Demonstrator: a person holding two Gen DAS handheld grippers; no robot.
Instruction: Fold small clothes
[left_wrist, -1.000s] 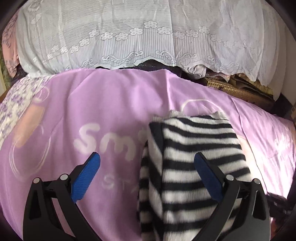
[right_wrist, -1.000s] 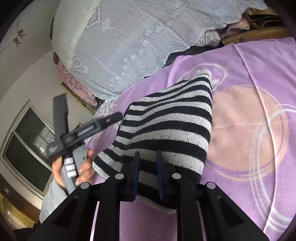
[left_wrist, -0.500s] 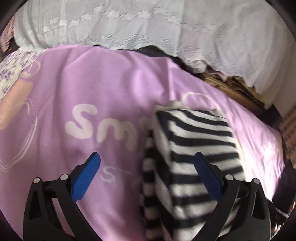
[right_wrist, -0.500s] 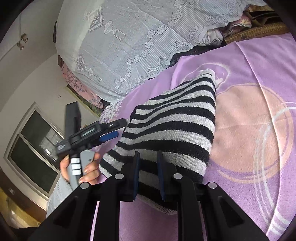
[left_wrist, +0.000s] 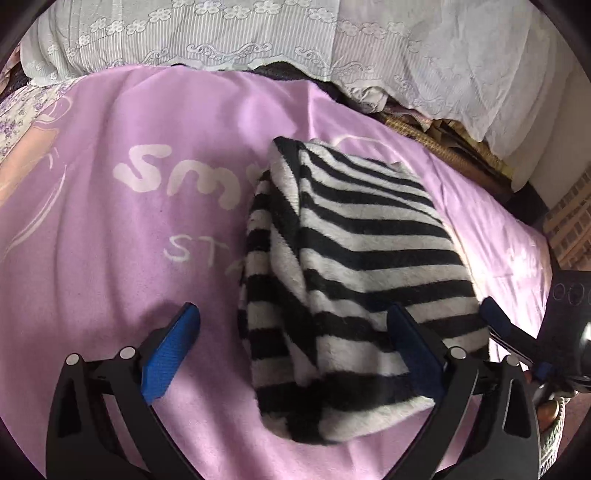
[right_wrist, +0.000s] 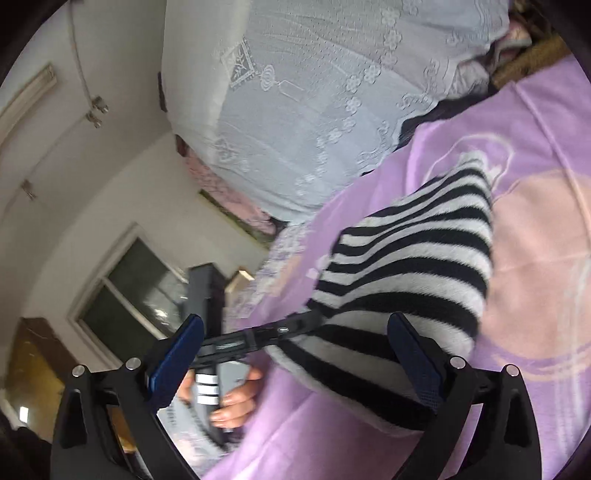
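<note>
The left gripper is hovering with jaws spread wide, and the right gripper is opening around, not pinching, the near edge of the folded striped garment, which is lying on the purple blanket before the far lace cover.

One folded black-and-white striped garment lies on one purple blanket. Two grippers show: the left gripper and the right gripper. One white lace cover shows.
</note>
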